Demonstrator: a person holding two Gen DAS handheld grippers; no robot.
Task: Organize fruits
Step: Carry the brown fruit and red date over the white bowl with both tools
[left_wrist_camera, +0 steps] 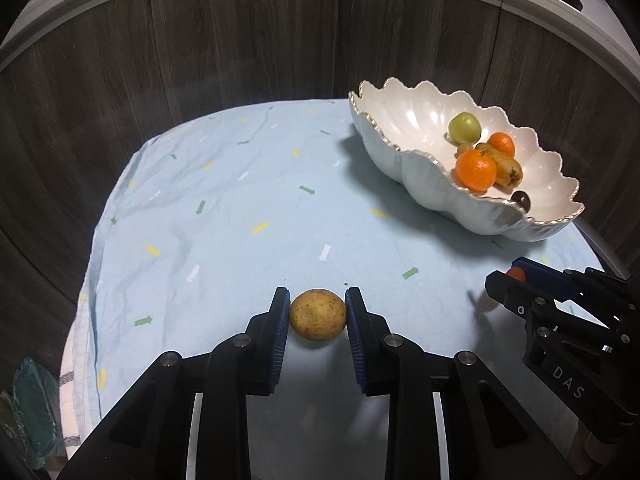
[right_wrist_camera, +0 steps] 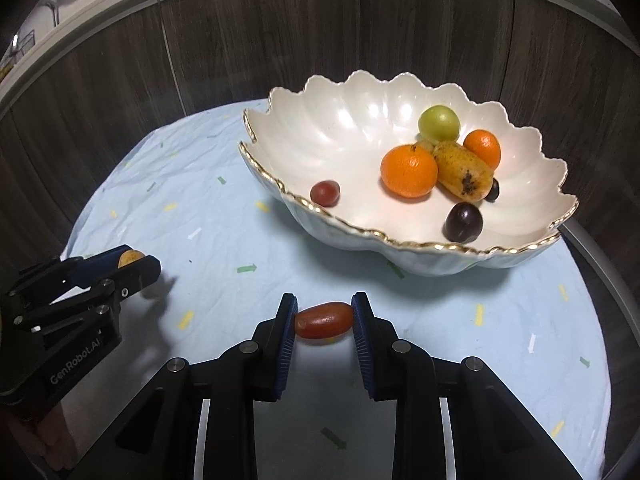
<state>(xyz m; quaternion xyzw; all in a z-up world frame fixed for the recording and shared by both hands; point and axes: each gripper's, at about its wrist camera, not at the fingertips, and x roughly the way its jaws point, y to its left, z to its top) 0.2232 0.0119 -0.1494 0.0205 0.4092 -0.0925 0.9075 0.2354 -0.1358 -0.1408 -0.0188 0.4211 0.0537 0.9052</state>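
Observation:
My left gripper (left_wrist_camera: 318, 306) is shut on a round speckled tan fruit (left_wrist_camera: 317, 313), held just above the blue cloth. My right gripper (right_wrist_camera: 324, 312) is shut on an oblong red grape (right_wrist_camera: 324, 319), in front of the white shell-shaped bowl (right_wrist_camera: 360, 148). The bowl holds two oranges (right_wrist_camera: 409, 170), a green fruit (right_wrist_camera: 439, 124), a spotted yellow fruit (right_wrist_camera: 464, 171), a dark plum (right_wrist_camera: 463, 222) and a red grape (right_wrist_camera: 325, 193). The left gripper (right_wrist_camera: 134, 266) shows at the left of the right wrist view, the right gripper (left_wrist_camera: 508, 280) at the right of the left wrist view.
A light blue cloth (left_wrist_camera: 240, 208) with small arrow marks covers the round table. Dark wood panels (left_wrist_camera: 240, 40) curve behind the table. The bowl (left_wrist_camera: 404, 128) stands at the table's far right.

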